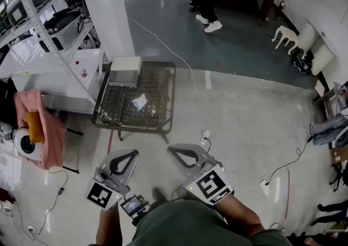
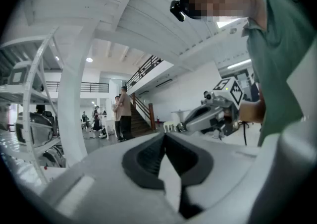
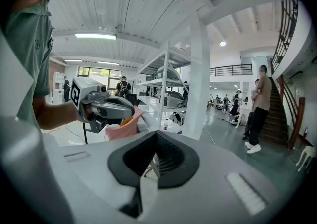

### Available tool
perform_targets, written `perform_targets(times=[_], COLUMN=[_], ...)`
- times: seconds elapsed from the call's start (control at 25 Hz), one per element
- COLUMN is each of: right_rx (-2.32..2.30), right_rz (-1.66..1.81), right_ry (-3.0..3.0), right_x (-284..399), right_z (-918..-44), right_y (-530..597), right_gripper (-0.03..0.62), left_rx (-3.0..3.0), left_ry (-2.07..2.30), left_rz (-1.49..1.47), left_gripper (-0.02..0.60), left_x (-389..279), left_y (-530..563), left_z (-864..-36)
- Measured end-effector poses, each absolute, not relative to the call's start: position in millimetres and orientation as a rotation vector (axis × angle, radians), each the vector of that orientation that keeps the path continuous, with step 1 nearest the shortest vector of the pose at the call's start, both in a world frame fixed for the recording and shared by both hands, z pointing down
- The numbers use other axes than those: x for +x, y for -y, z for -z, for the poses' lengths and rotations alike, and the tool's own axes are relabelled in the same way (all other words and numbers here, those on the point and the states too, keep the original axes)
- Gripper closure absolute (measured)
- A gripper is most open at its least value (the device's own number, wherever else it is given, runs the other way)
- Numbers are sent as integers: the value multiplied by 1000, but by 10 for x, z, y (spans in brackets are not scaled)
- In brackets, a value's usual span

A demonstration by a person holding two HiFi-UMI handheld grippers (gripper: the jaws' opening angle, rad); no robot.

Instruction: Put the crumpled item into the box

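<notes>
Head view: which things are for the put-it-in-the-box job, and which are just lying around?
For the job:
crumpled item
box
left gripper, shut and empty
right gripper, shut and empty

Just lying about:
pink cloth
floor cable
power strip
white stool
shelf rack

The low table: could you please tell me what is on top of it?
On the table, a pale box sits at the far left corner and a crumpled white item lies near the middle. Anything beneath the box is covered.
</notes>
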State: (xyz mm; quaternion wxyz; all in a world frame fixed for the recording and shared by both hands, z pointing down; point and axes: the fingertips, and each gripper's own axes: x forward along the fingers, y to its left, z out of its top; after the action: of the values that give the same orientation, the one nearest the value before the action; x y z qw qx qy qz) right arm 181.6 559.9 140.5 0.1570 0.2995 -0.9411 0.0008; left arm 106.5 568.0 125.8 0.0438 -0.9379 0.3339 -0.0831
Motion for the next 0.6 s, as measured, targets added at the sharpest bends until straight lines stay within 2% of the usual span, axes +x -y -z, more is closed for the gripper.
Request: perform_targets(times=[0.6], right_rx=[894], right_rz=[-5], right_ry=[2665], right_x=[1343], right_z=[-1427], right_y=[-5535], right_gripper=[589], left_rx=[-2890], left_ry=[-994], left_rz=[227], left_gripper=[578], left_x=[594], left_y=[-5607], left_z=[-1324])
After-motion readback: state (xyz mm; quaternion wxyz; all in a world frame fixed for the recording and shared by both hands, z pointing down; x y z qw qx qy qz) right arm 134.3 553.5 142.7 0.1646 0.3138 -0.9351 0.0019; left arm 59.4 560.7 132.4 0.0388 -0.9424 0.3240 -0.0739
